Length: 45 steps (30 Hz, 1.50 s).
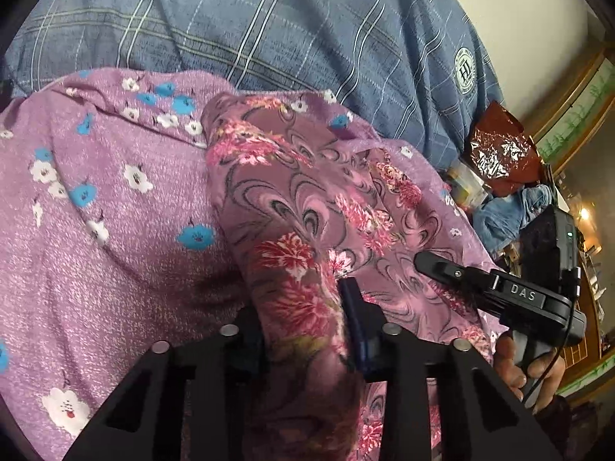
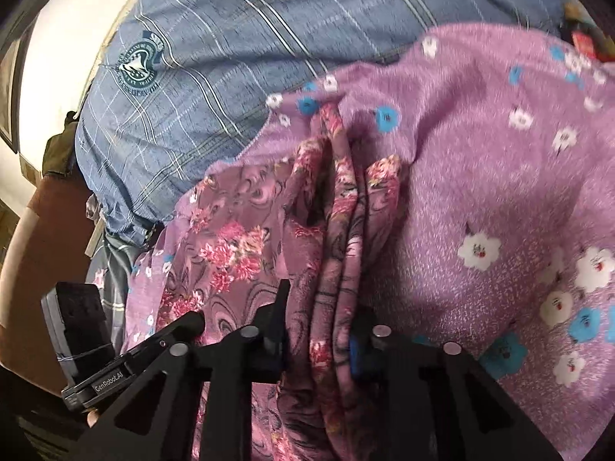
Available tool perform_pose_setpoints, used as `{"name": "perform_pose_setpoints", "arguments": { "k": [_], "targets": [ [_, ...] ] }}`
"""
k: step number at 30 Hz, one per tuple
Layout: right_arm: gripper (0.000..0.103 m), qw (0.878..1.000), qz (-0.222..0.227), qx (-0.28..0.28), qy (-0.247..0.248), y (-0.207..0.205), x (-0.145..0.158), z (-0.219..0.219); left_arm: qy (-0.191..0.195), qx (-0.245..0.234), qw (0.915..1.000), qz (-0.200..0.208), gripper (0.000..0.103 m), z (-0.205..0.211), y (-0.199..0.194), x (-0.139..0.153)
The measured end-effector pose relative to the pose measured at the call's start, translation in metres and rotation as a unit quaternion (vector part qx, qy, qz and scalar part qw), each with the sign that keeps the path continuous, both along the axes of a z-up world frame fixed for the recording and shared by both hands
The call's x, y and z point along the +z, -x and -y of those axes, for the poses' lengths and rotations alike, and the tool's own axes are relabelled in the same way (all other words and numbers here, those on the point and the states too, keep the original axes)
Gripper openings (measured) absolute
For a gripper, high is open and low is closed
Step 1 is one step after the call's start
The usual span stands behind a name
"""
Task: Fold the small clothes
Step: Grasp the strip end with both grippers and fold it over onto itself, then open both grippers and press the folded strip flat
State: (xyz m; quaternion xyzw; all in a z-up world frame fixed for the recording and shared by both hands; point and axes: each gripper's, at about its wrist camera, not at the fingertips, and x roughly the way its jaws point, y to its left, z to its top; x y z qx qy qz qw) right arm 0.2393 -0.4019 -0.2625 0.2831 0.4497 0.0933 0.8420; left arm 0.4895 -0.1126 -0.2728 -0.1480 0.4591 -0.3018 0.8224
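A small mauve garment with pink flowers and dark swirls (image 1: 303,207) lies bunched on a purple sheet. My left gripper (image 1: 307,319) is shut on a thick fold of it; only the right blue-padded finger (image 1: 351,307) shows, the left one is under cloth. In the right wrist view the same garment (image 2: 338,223) hangs in narrow pleats between my right gripper's (image 2: 319,330) fingers, which are shut on it. The right gripper's body also shows at the right of the left wrist view (image 1: 519,296), and the left gripper's body shows at lower left of the right wrist view (image 2: 115,365); the two are close together.
A purple sheet with white and blue flowers (image 1: 96,230) covers the surface. The person's blue plaid shirt (image 1: 288,27) fills the background close behind. A crinkled red foil bag (image 1: 499,150) and blue cloth (image 1: 511,211) lie at the right.
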Motion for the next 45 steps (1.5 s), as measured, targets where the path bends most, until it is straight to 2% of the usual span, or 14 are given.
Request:
{"name": "perform_pose_setpoints", "arguments": {
  "k": [4,6,11,17,21,25,30,33,34,35,38,41,43,45],
  "targets": [
    [0.02,0.999,0.034,0.001,0.043,0.008,0.018,-0.012,0.001,0.003,0.9997,0.023,0.027,-0.003,0.011,0.01],
    [0.02,0.998,0.048,-0.001,0.05,0.011,0.025,-0.013,0.003,0.004,0.9992,0.039,0.027,-0.006,0.018,0.018],
    [0.02,0.992,0.113,0.001,0.047,0.025,0.051,-0.022,0.011,0.013,0.9967,0.079,0.027,-0.026,0.041,0.044],
    [0.02,0.989,0.145,0.017,0.026,0.03,0.068,-0.048,0.01,0.032,0.994,0.104,0.027,-0.064,0.07,0.063],
    [0.02,0.989,0.144,0.031,0.011,0.028,0.068,-0.067,-0.007,0.039,0.9934,0.108,0.028,-0.088,0.088,0.067],
    [0.02,0.993,0.115,0.038,-0.005,0.02,0.054,-0.086,-0.027,0.051,0.9943,0.089,0.028,-0.107,0.096,0.067],
    [0.02,0.994,0.093,0.048,0.018,0.011,0.039,-0.107,-0.06,0.061,0.994,0.068,0.028,-0.112,0.09,0.058],
    [0.021,0.996,0.059,0.047,0.043,0.003,0.022,-0.115,-0.086,0.067,0.9934,0.034,0.032,-0.107,0.079,0.044],
    [0.023,0.996,0.041,0.047,0.058,-0.001,0.015,-0.116,-0.098,0.071,0.9926,0.012,0.035,-0.105,0.077,0.037],
    [0.029,0.996,0.025,0.047,0.071,-0.005,0.008,-0.117,-0.101,0.08,0.9916,0.004,0.043,-0.105,0.077,0.035],
    [0.039,0.997,0.013,0.035,0.066,-0.005,0.007,-0.107,-0.095,0.099,0.9905,0.004,0.048,-0.109,0.083,0.047],
    [0.041,0.998,0.034,0.011,0.06,0.0,0.022,-0.093,-0.108,0.124,0.9859,0.032,0.047,-0.113,0.09,0.065],
    [0.043,0.995,0.073,-0.013,0.069,0.007,0.038,-0.084,-0.111,0.137,0.9825,0.06,0.047,-0.115,0.099,0.077],
    [0.043,0.991,0.112,-0.012,0.07,0.013,0.05,-0.081,-0.118,0.146,0.9787,0.084,0.047,-0.116,0.11,0.083]
  ]
}}
